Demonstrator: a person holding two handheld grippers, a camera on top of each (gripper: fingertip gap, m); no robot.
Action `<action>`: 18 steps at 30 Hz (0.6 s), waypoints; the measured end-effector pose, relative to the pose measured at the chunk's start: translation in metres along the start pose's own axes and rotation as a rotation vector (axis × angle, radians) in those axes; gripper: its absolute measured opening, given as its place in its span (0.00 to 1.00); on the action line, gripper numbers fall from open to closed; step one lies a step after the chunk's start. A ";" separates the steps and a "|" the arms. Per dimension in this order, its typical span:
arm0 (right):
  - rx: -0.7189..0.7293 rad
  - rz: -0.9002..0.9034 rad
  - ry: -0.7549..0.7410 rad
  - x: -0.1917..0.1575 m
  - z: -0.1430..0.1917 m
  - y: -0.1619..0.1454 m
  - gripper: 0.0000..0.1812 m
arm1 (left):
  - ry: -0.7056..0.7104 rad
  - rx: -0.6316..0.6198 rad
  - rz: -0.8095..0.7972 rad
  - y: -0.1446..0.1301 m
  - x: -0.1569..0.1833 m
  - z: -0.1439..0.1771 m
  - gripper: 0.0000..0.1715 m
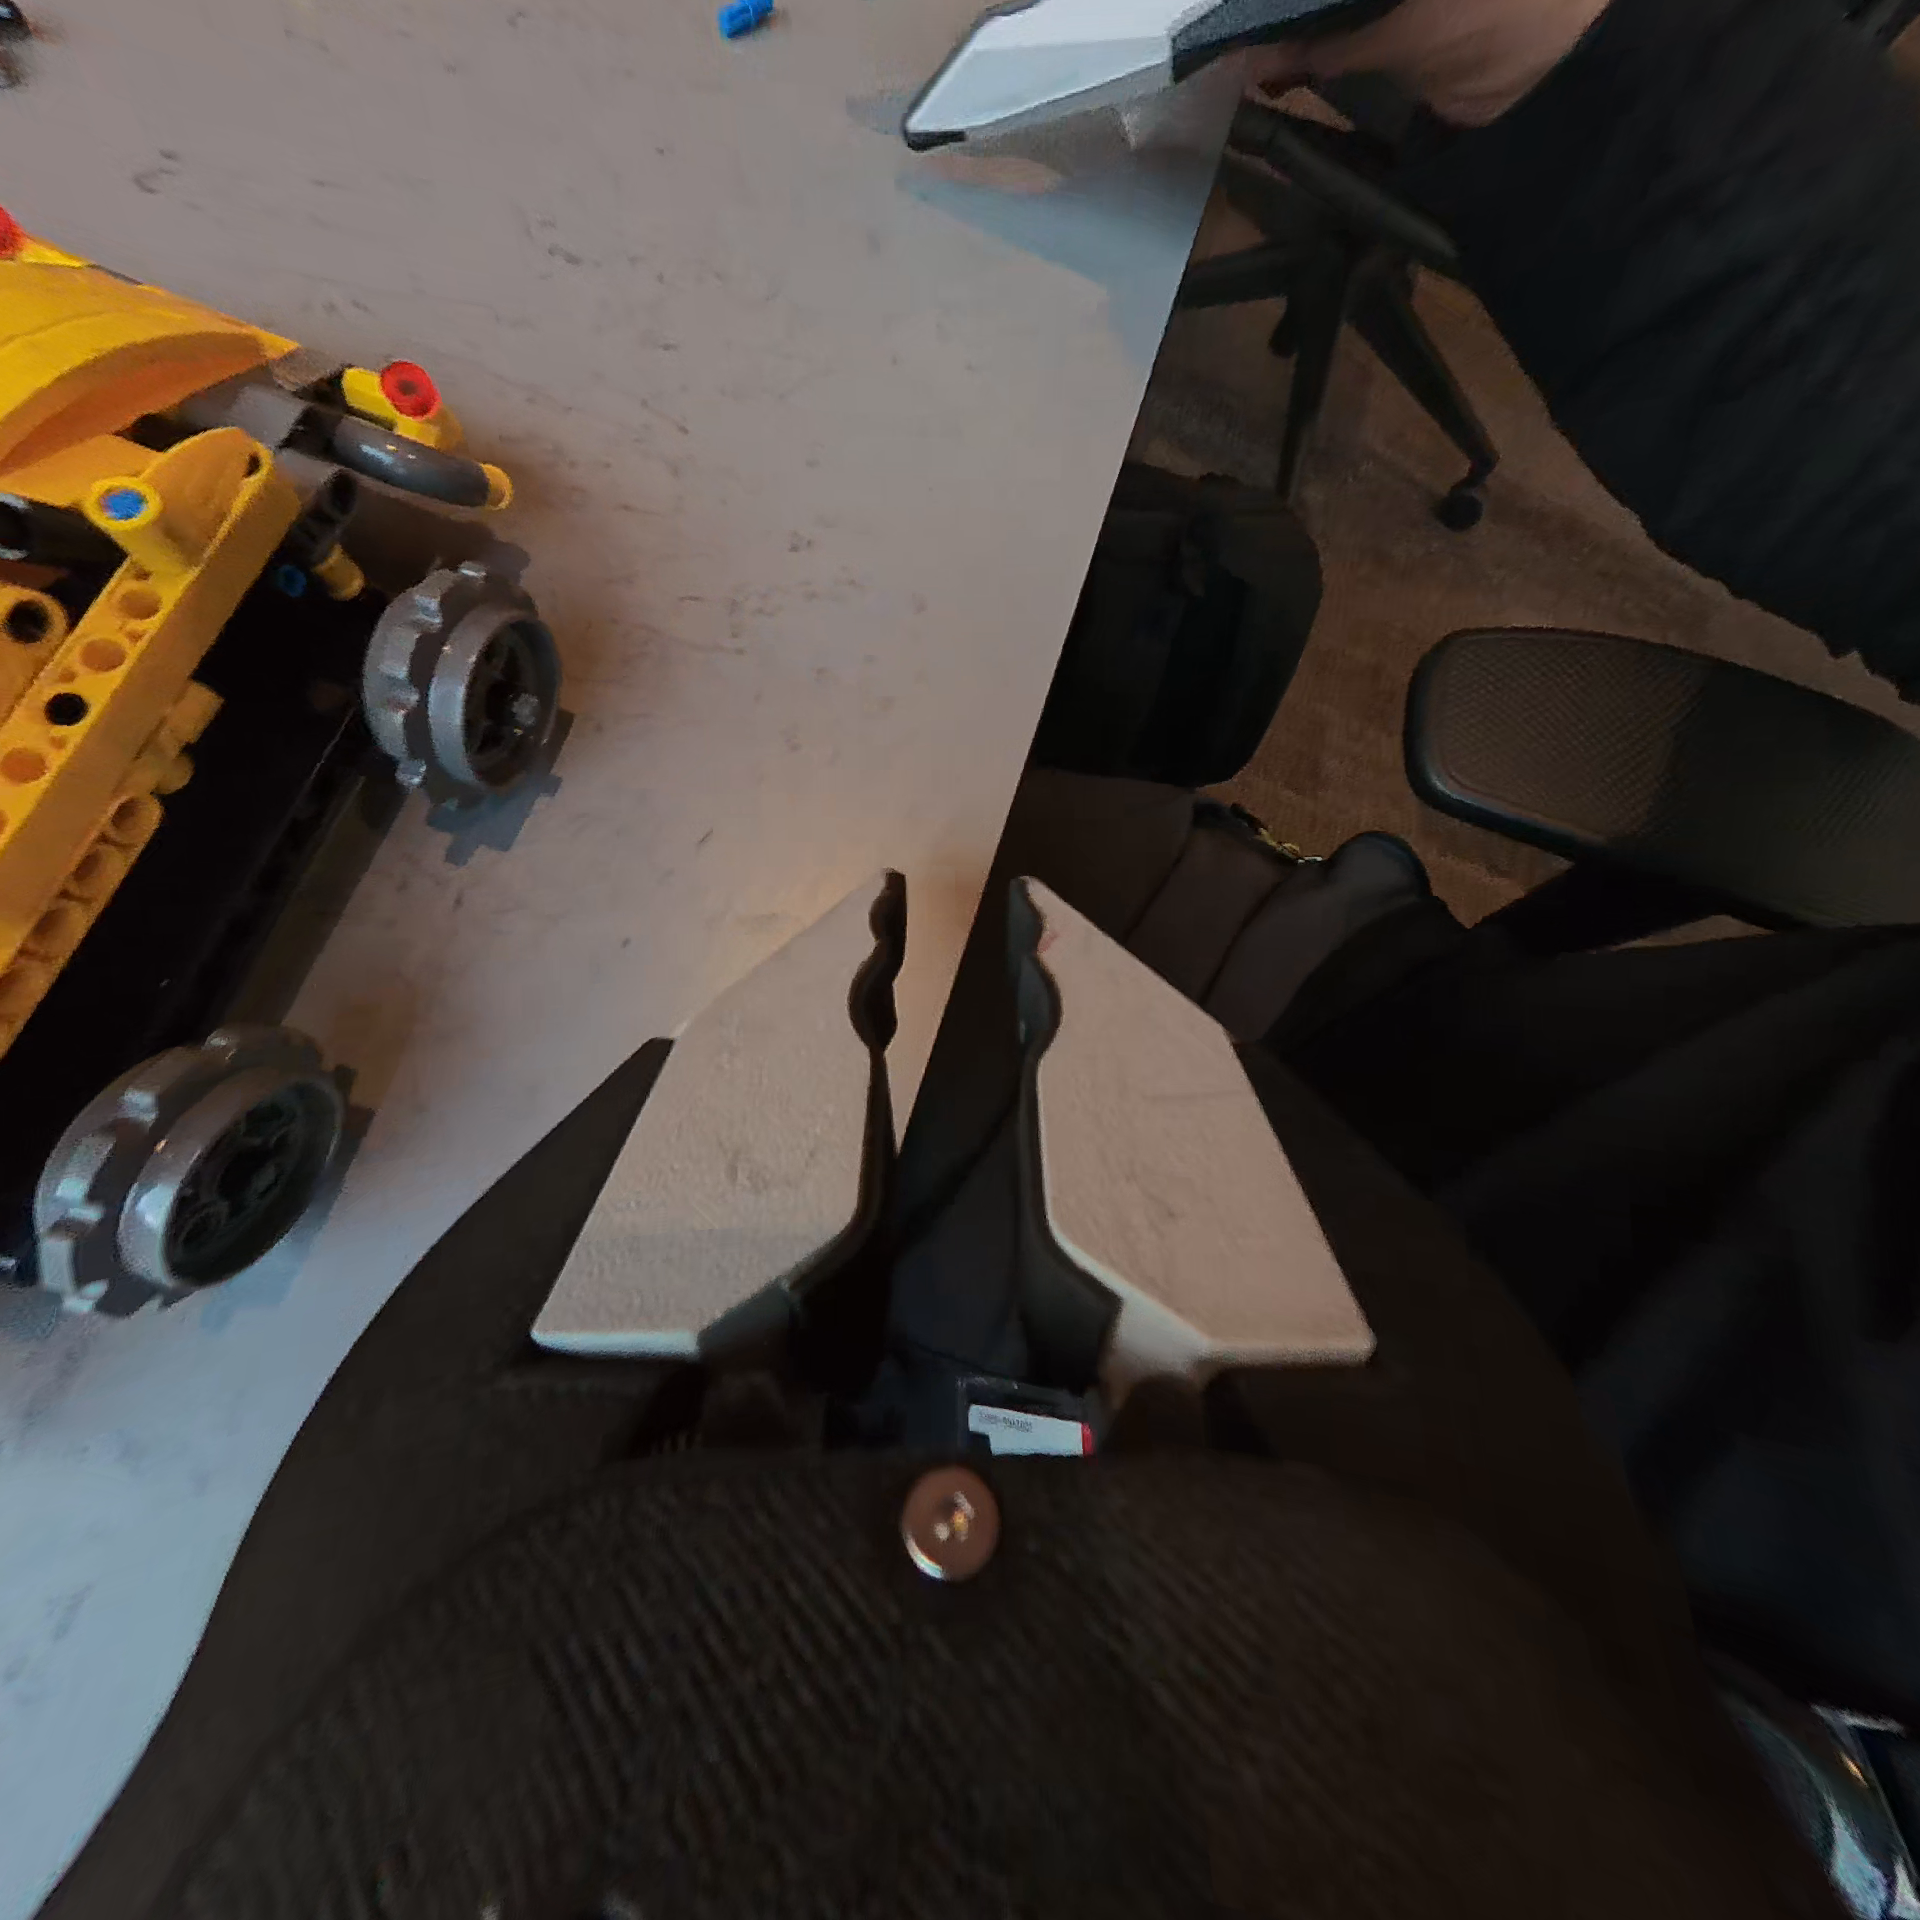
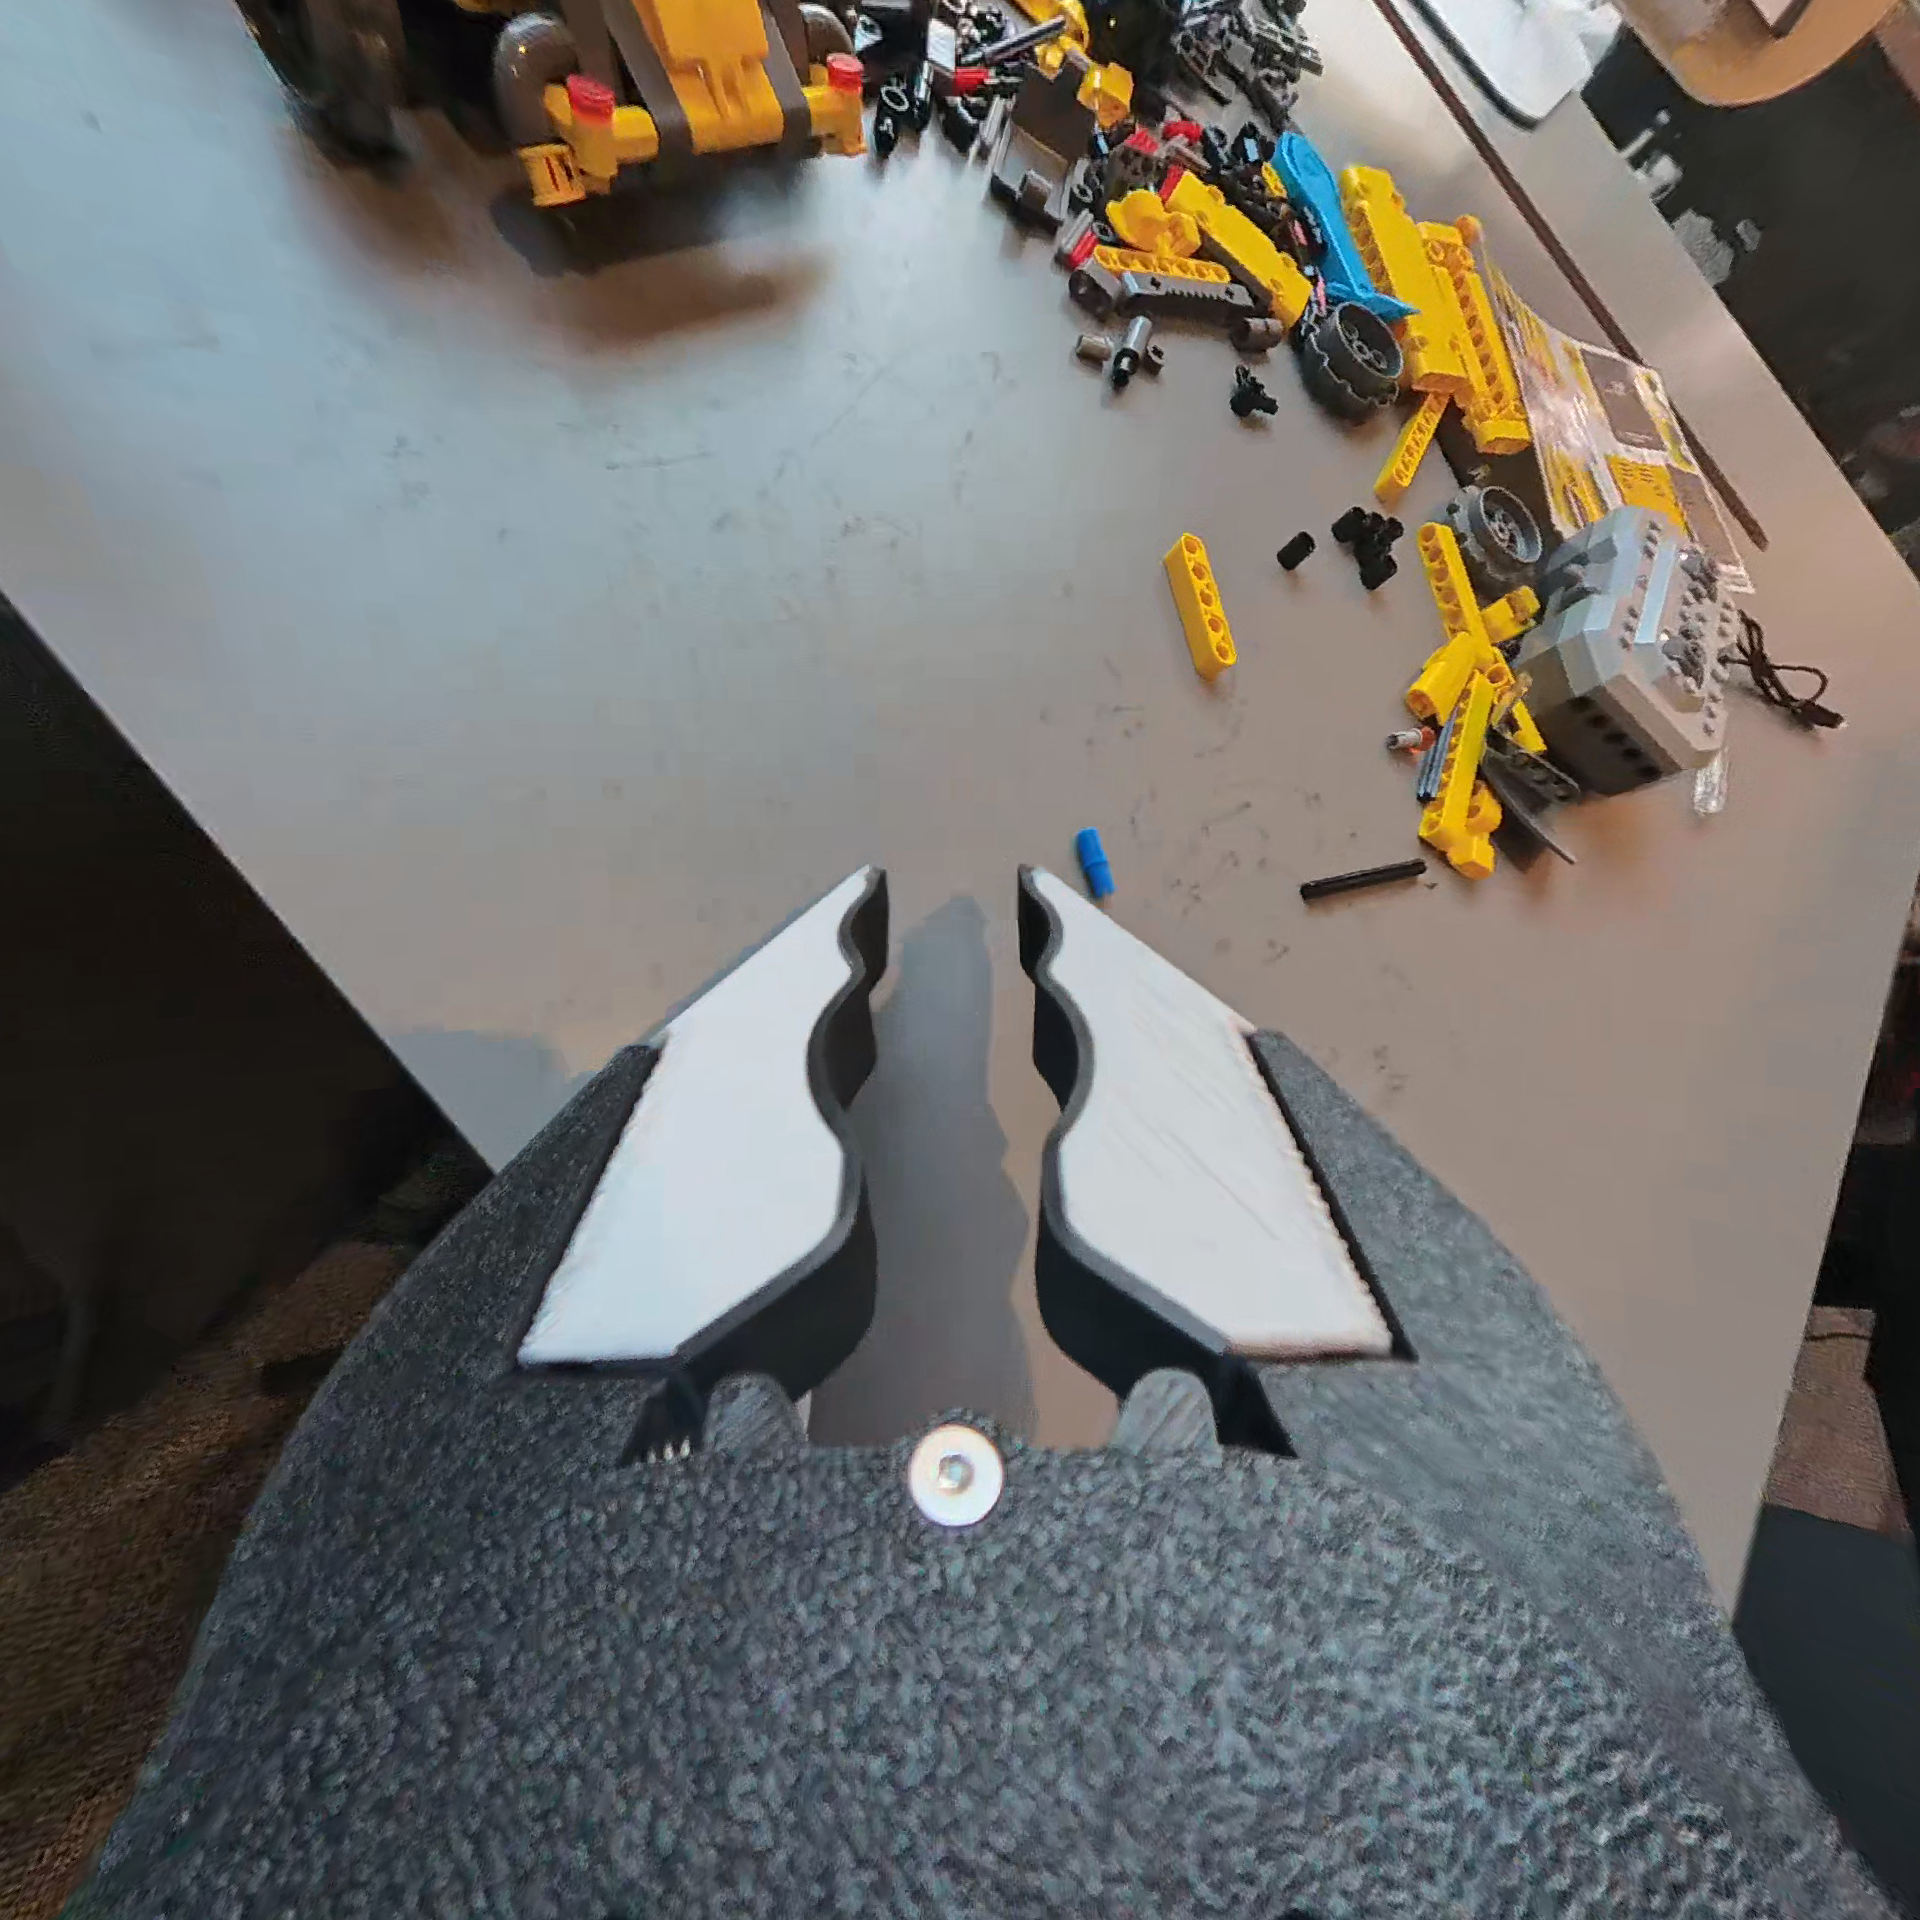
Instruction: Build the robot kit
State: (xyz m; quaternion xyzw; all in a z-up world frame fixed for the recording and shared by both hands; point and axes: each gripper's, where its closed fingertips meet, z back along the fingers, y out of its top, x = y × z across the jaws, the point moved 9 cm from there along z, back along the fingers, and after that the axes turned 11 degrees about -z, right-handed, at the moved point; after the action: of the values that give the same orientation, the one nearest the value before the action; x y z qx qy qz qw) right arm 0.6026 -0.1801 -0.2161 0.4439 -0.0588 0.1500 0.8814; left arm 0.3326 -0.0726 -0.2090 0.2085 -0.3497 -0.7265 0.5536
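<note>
My left gripper (image 1: pixel 956 894) is open and empty, held over the near edge of the grey table (image 1: pixel 790 416). A yellow and black toy brick vehicle (image 1: pixel 156 665) with grey wheels stands on the table to its left, apart from it. My right gripper (image 2: pixel 951 883) is open and empty, low over the table (image 2: pixel 520 582). A small blue pin (image 2: pixel 1093 861) lies just right of its right fingertip. A yellow beam (image 2: pixel 1200 606) lies farther ahead to the right. The vehicle (image 2: pixel 665 94) shows at the far top of the right wrist view. The other gripper (image 1: pixel 1081 62) shows at the top of the left wrist view.
A heap of yellow, black and blue brick parts (image 2: pixel 1299 239) lies at the far right, with a grey motor block (image 2: pixel 1631 665), a booklet (image 2: pixel 1600 436) and a black axle (image 2: pixel 1361 879). Beyond the table edge stand office chairs (image 1: pixel 1683 769) and a person in black clothing (image 1: pixel 1714 270). The left gripper is farther from the grey motor block (image 2: pixel 1631 665), some 40 cm, than the right, some 20 cm.
</note>
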 end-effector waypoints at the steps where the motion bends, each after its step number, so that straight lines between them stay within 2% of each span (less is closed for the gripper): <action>1: 0.010 -0.019 0.000 0.004 0.003 -0.003 0.14 | 0.007 0.019 0.006 0.000 0.000 0.004 0.10; 4: 0.085 -0.166 -0.010 0.029 0.011 -0.011 0.14 | 0.033 0.080 0.011 -0.002 0.001 0.018 0.11; 6: 0.108 -0.271 -0.012 0.050 0.015 -0.010 0.19 | 0.049 0.093 0.010 -0.007 0.001 0.024 0.11; 9: 0.100 -0.353 -0.011 0.076 0.010 0.000 0.18 | 0.061 0.107 0.014 -0.017 0.006 0.032 0.11; 10: 0.137 -0.387 -0.013 0.083 0.008 0.003 0.16 | 0.064 0.119 0.016 -0.021 0.008 0.035 0.11; 12: 0.269 -0.440 -0.099 0.093 0.005 -0.002 0.08 | 0.080 0.152 0.025 -0.030 0.017 0.043 0.13; 14: 0.377 -0.426 -0.282 0.098 0.014 0.001 0.12 | 0.112 0.152 0.052 -0.043 0.027 0.052 0.15; 16: 0.466 -0.358 -0.441 0.097 0.021 0.001 0.10 | 0.159 0.157 0.073 -0.058 0.040 0.062 0.16; 18: 0.472 -0.332 -0.487 0.096 0.022 0.001 0.16 | 0.216 0.179 0.092 -0.076 0.054 0.070 0.17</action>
State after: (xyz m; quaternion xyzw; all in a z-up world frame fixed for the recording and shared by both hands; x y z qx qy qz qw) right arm 0.6943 -0.1763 -0.1792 0.6610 -0.1578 -0.0956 0.7274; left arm 0.2179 -0.0940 -0.2132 0.3177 -0.3608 -0.6397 0.5998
